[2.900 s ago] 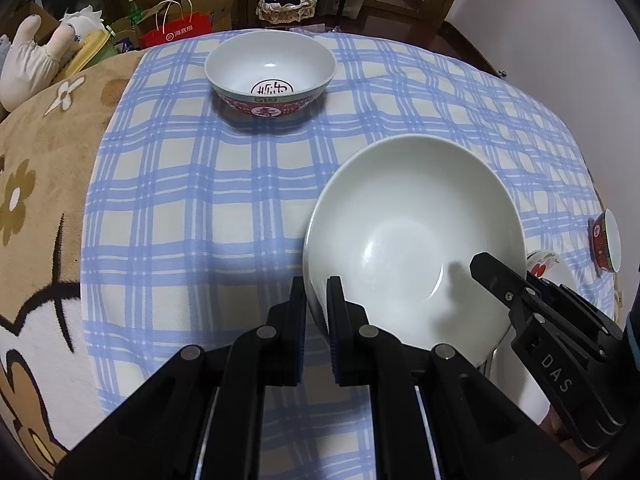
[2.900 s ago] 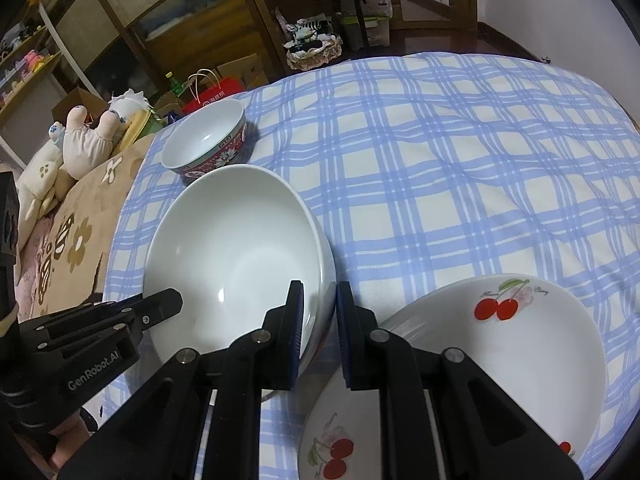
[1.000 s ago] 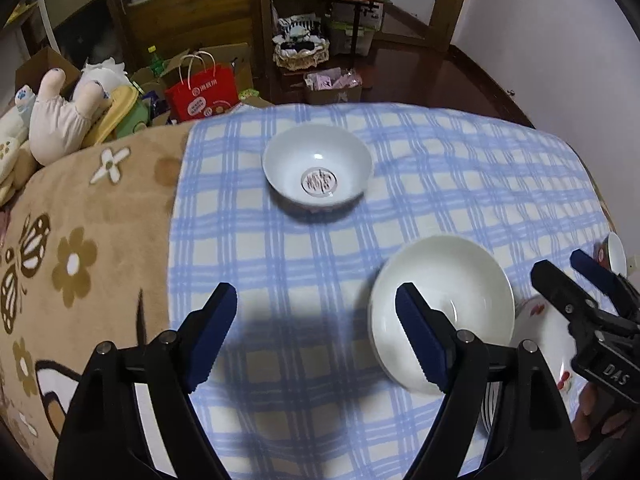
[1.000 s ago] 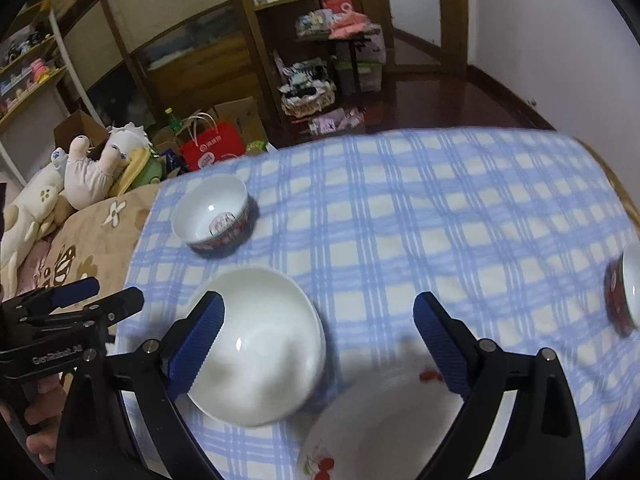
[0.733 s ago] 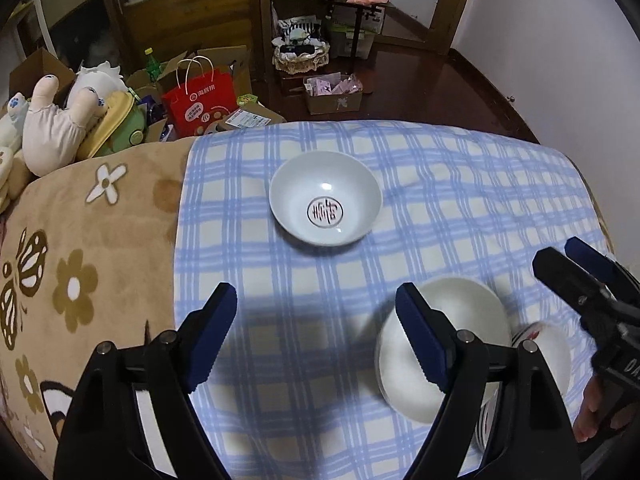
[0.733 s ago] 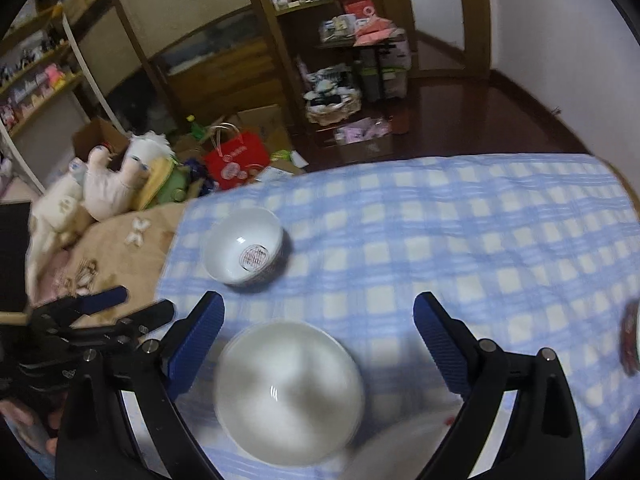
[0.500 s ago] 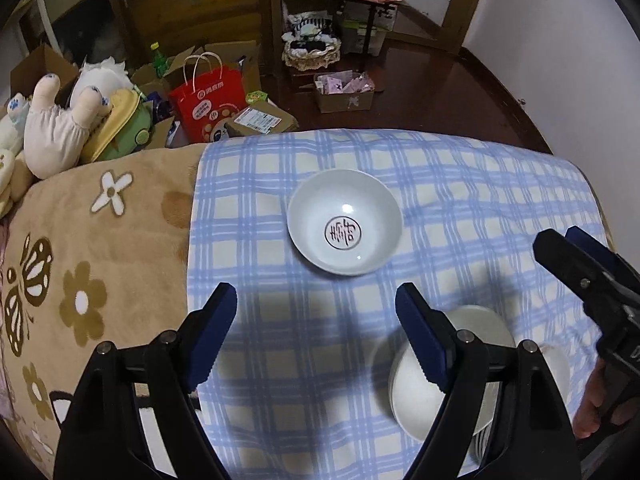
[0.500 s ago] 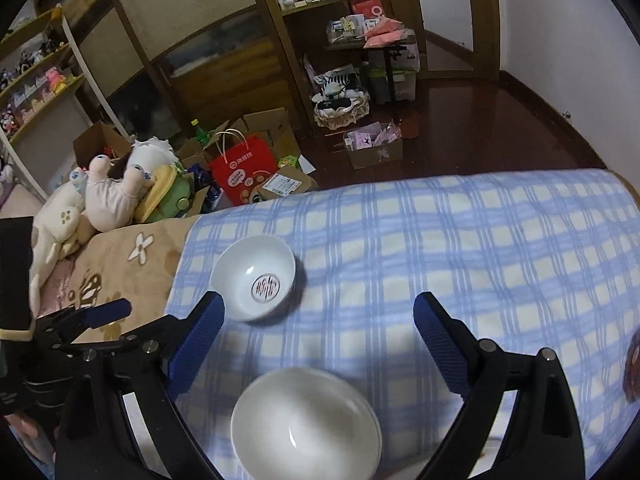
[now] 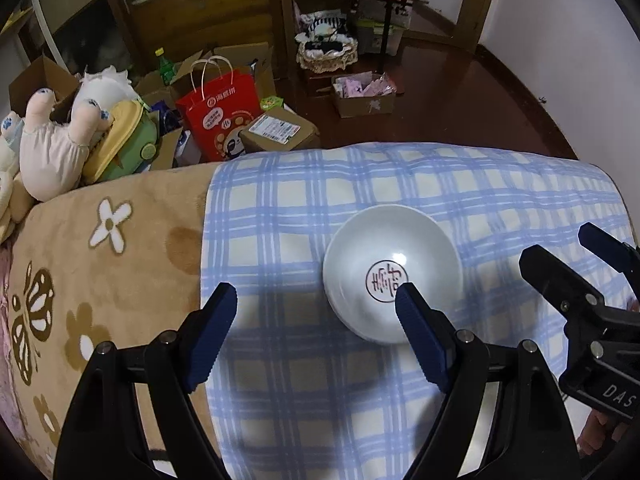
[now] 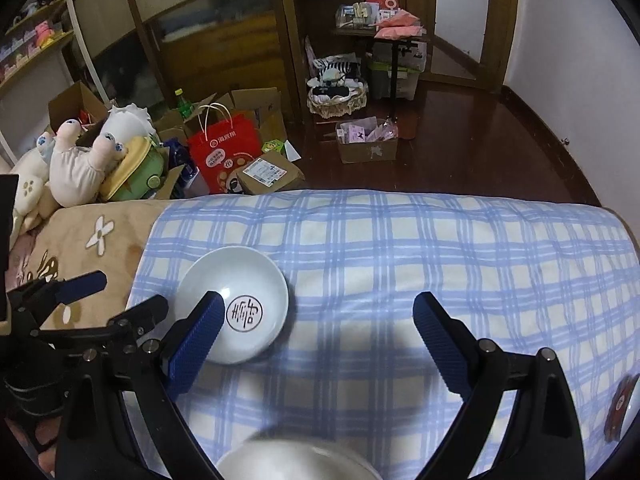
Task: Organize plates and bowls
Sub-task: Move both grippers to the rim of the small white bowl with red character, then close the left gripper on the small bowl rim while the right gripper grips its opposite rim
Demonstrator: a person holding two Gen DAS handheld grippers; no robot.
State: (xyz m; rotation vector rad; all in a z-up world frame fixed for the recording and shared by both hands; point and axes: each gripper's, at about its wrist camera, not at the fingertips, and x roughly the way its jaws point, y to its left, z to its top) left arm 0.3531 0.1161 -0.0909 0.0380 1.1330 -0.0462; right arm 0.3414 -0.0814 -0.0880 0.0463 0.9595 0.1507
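A white bowl (image 9: 384,248) with a red round emblem inside sits on the blue checked cloth (image 9: 320,380). My left gripper (image 9: 316,308) is open above the cloth, and its right fingertip overlaps the bowl's near side in the picture. In the right wrist view the same bowl (image 10: 248,280) lies behind my open right gripper's (image 10: 318,308) left fingertip. Nothing is between either pair of jaws. The rim of a large white bowl (image 10: 296,460) shows at the bottom edge. Each gripper appears in the other's view: the right gripper (image 9: 558,242) and the left gripper (image 10: 124,294).
A brown flowered blanket (image 9: 100,260) covers the table's left part. A small red-patterned bowl (image 10: 618,404) sits at the right edge. Beyond the far table edge lie a red paper bag (image 9: 220,112), boxes and plush toys (image 9: 60,140) on the floor.
Both grippers, earlier shut on the large white bowl's rim, are now open and have moved toward the table's far edge. The emblem bowl is nearer; the large bowl has slipped below.
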